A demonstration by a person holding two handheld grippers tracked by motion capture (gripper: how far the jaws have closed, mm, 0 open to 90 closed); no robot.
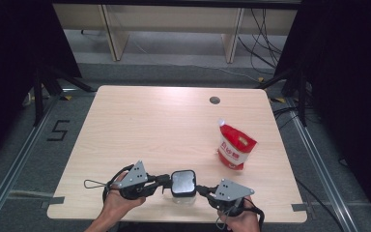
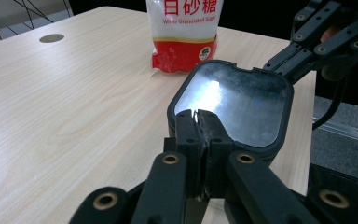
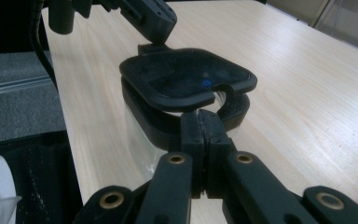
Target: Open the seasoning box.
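Container: I see a clear-walled box [image 1: 183, 197] with rounded corners, standing at the table's near edge, about midway along it.
Lid: black, rounded-square frame around a glossy dark panel [image 2: 235, 105] that reflects light; in the right gripper view it sits tilted, lifted off the black rim [image 3: 233, 114] on my side.
Left gripper: my left gripper [image 2: 199, 115] has its jaws pressed together at the lid's edge; I can't tell whether a lid tab is pinched between them.
Right gripper: my right gripper [image 3: 204, 116] is clenched too, jaws meeting at the container's rim under a notch in the lid; whether it pinches anything I can't tell.
Sugar bag: a red-and-white soft pouch [image 1: 234, 147], crinkled at the top, stands toward the right edge, apart from the container.
Table: pale wood-grain top [image 1: 149, 130], rounded corners, a round grommet [image 1: 215, 100] near the far edge.
Free room: the left half and far side lie bare.
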